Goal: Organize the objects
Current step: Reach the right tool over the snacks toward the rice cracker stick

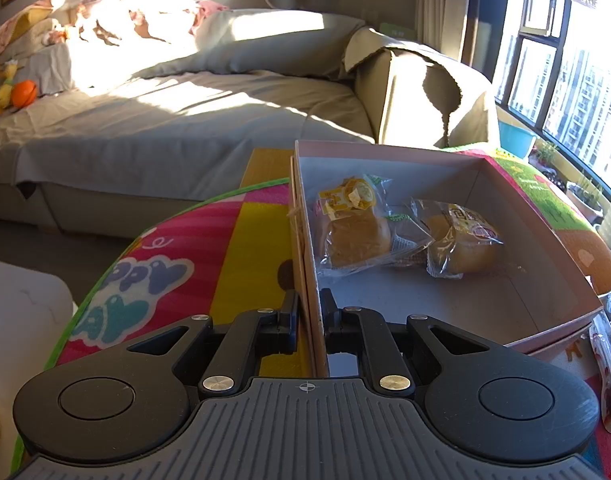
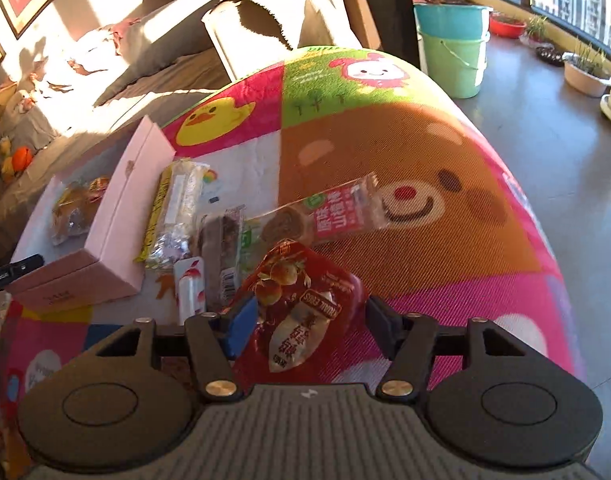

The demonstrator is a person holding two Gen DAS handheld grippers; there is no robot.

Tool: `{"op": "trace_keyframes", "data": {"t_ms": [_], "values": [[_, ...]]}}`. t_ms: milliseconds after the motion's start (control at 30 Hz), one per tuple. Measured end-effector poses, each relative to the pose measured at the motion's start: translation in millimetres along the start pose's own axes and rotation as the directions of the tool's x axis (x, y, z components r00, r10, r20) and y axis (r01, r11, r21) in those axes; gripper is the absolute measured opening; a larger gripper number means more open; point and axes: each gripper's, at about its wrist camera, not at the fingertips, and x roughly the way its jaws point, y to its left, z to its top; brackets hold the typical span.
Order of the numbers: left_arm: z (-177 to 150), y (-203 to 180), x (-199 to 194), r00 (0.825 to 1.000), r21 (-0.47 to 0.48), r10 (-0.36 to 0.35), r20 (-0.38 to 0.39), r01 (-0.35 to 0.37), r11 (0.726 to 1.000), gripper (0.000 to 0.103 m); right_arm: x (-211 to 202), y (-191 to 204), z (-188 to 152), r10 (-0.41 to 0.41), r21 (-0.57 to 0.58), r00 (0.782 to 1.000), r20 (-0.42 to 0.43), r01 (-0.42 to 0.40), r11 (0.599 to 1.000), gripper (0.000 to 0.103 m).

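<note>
While the left tool [image 1: 309, 306] pinches the near wall of the pink box [image 1: 445, 152], two wrapped buns [image 1: 357, 236] lie inside, ahead of it. The right tool [image 2: 305, 320] stands half wide around a red snack pack [image 2: 305, 312]; whether it presses, I cannot tell. More snacks [image 2: 177, 212] lie ahead-left on the surface [image 2: 445, 248].

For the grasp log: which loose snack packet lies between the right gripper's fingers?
The red packet with chestnut pictures; the other packets lie farther off beside the pink box.

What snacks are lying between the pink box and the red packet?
In the right wrist view, a yellow-edged clear packet and a dark brown bar lie between the pink box and red packet.
</note>
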Motion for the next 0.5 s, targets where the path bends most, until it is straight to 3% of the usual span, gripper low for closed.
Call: {"op": "trace_keyframes", "data": {"t_ms": [100,233,400,500], "values": [[0.0,0.0,0.0,1.000,0.000,-0.001,0.000,0.001,1.000,0.013,-11.3,12.9,-12.3,0.037,-0.035,0.999,0.004,-0.037,0.999,0.062],[-0.1,0.1,0.1,1.000,-0.002,-0.001,0.001,0.001,1.000,0.013,-25.2,44.1,-31.2,-0.085,-0.191,0.991,0.103,0.104,0.976,0.072],[-0.9,-0.1,-0.6,1.000,-0.004,-0.002,0.002,0.002,1.000,0.013,-28.6,75.4,-48.4,0.048,-0.301,0.997,0.053,-0.030,0.953,0.072],[-1.0,-0.1,-0.6,1.000,-0.003,-0.002,0.002,0.002,1.000,0.013,-15.4,90.0,-53.9,0.033,-0.340,0.999,0.018,-0.025,0.940,0.072]]}}
